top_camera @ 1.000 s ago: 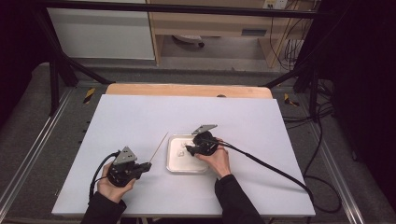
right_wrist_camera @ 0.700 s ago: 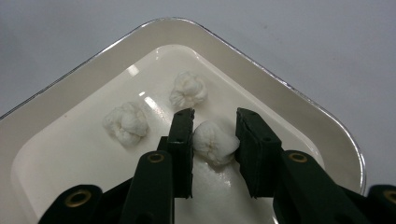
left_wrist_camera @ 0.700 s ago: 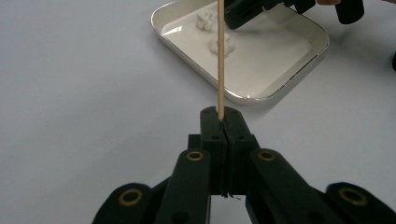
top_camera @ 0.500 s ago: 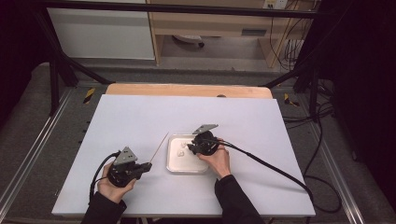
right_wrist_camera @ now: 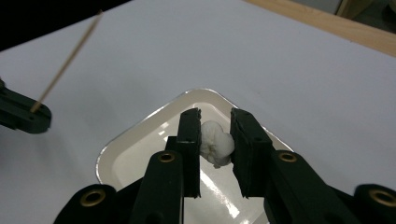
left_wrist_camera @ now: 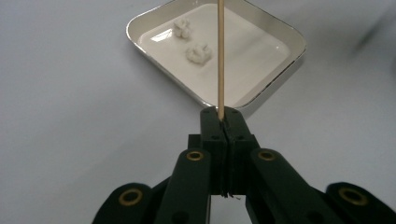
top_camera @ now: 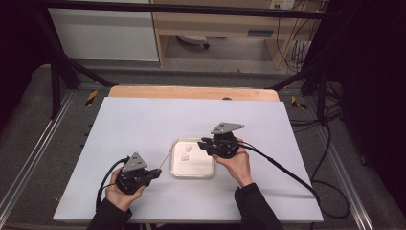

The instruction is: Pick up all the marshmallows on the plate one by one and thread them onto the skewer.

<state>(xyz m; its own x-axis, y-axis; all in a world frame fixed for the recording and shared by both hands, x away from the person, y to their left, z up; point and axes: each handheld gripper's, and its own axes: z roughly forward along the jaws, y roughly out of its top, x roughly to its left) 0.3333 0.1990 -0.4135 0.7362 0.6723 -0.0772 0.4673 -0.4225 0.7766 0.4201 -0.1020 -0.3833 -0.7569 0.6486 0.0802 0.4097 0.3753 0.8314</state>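
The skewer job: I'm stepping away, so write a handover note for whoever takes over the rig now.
Left tool: shut on the wooden skewer, which points toward the white tray.
Right tool: jaws have just been closing and now clamp a white lump above the tray.
Two more white lumps lie in the tray.
Done: skewer gripped, one lump picked up.
Left, probably: thread the held lump onto the skewer, then the other two.

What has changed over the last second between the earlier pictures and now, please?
The right gripper has just been closing on a white lump and lifted it above the tray. The left gripper stayed put, shut on the wooden skewer; two lumps remain in the tray.
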